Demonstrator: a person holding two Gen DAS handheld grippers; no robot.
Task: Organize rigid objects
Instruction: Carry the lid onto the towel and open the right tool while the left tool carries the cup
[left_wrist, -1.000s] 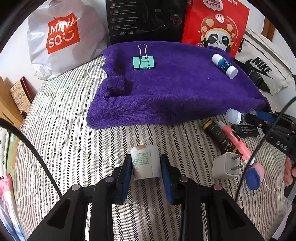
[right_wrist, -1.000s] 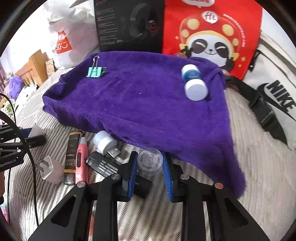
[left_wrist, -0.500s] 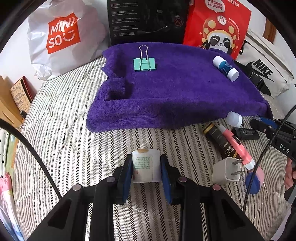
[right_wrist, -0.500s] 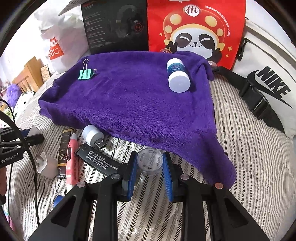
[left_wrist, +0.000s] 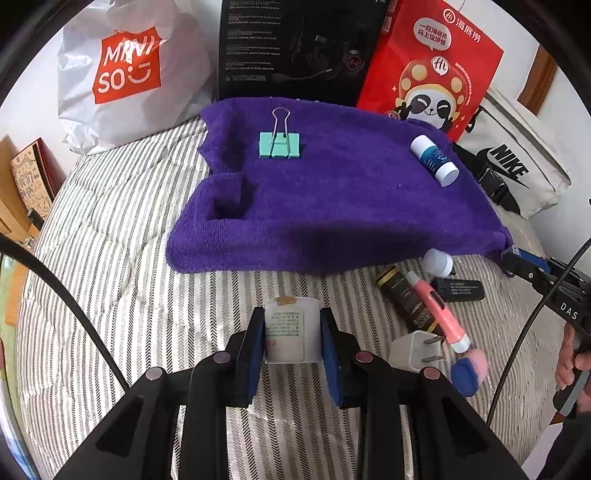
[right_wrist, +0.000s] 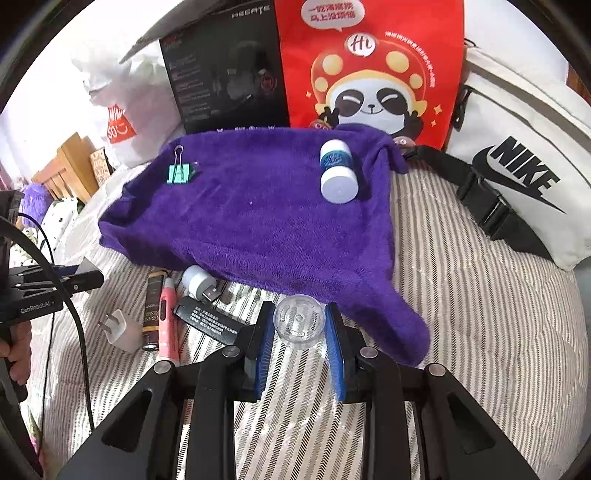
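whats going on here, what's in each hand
A person is sorting small items on a striped bed, one tool in each hand. The left tool is shut on a small white labelled container; the right tool is shut on a clear round container. A teal binder clip and a white-capped blue bottle already lie on the purple towel. Several items remain beside it.

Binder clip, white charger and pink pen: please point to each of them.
Binder clip (left_wrist: 280, 145), left wrist view, green body.
White charger (left_wrist: 413, 350), left wrist view, white housing.
Pink pen (right_wrist: 168, 317), right wrist view, middle of barrel.
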